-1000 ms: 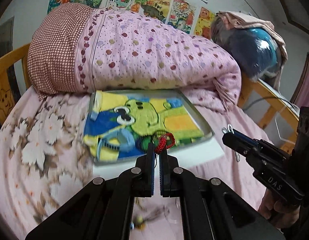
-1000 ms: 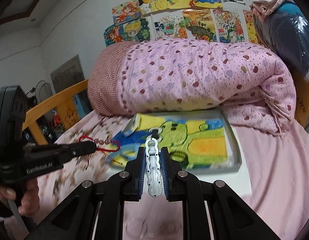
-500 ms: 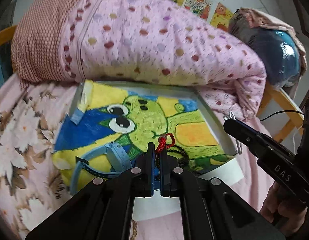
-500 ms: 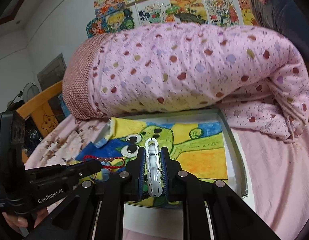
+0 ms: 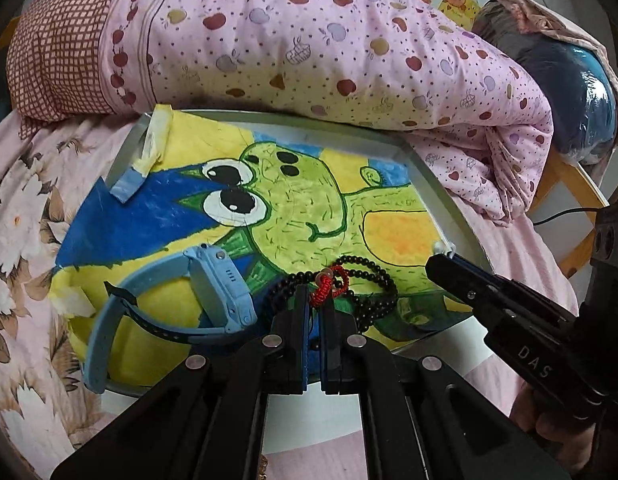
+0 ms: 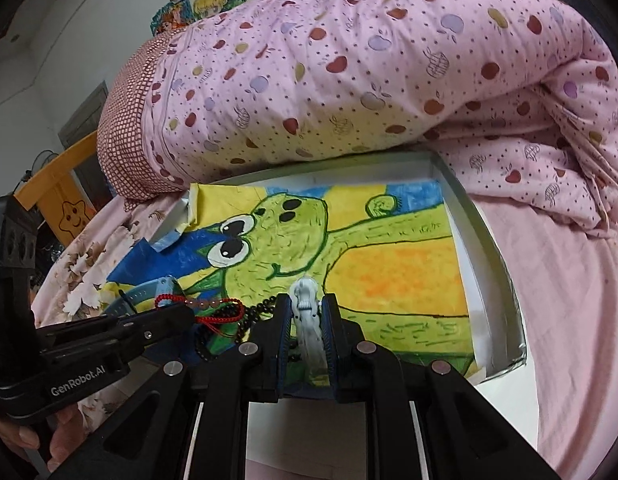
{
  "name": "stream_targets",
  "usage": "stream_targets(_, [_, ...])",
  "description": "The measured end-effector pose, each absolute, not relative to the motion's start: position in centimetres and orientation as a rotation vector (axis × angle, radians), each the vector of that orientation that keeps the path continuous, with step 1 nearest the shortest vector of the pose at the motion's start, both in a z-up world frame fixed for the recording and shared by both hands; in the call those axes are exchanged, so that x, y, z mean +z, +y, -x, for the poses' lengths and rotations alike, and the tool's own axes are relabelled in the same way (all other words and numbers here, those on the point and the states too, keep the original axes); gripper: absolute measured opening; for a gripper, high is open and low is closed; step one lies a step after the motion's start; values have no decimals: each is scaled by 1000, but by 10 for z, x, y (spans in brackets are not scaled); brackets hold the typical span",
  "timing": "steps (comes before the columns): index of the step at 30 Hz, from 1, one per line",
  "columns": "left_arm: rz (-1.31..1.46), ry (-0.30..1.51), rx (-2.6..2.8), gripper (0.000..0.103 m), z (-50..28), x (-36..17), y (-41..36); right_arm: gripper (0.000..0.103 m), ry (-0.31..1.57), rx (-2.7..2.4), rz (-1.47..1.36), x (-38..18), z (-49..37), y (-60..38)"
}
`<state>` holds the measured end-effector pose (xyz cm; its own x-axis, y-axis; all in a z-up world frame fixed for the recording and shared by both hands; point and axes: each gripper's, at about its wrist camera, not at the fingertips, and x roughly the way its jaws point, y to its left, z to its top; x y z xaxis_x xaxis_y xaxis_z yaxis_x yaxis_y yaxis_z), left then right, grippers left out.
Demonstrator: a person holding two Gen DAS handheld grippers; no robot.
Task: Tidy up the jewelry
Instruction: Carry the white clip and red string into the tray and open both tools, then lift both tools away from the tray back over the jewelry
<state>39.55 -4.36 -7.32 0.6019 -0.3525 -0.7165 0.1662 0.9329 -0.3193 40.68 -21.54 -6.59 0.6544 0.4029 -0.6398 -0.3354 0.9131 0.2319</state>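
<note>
A shallow white tray (image 5: 449,196) lined with a green frog drawing lies on the bed. My left gripper (image 5: 313,307) is shut on a red cord bracelet (image 5: 329,286), low over the tray's near edge. A black bead necklace (image 5: 373,284) and a blue watch (image 5: 213,292) lie in the tray beside it. My right gripper (image 6: 308,312) is shut on a white hair clip (image 6: 307,320), over the tray's near edge, right of the left gripper (image 6: 177,316). The red bracelet (image 6: 213,308) and tray (image 6: 485,264) show in the right wrist view.
A rolled pink dotted quilt (image 5: 309,40) presses against the tray's far side. A blue bag (image 5: 581,96) sits at the far right on a wooden bed frame (image 5: 577,184). A white sheet (image 6: 505,412) lies under the tray's near side.
Both grippers have moved forward and down toward the tray with their items; the tray now fills the views and the bracelet is just above the necklace.
</note>
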Motion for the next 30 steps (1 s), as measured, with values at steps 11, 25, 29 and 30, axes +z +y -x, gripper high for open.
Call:
stream_targets(11, [243, 841, -316, 37, -388, -57, -44, 36, 724, 392, -83, -50, -399, -223])
stream_targets(25, [287, 708, -269, 75, -343, 5, -21, 92, 546, 358, -115, 23, -343, -242])
stream_targets(29, [304, 602, -249, 100, -312, 32, -11, 102, 485, 329, -109, 45, -319, -242])
stream_targets(30, [307, 591, -248, 100, -307, 36, -9, 103, 472, 323, -109, 50, -312, -243])
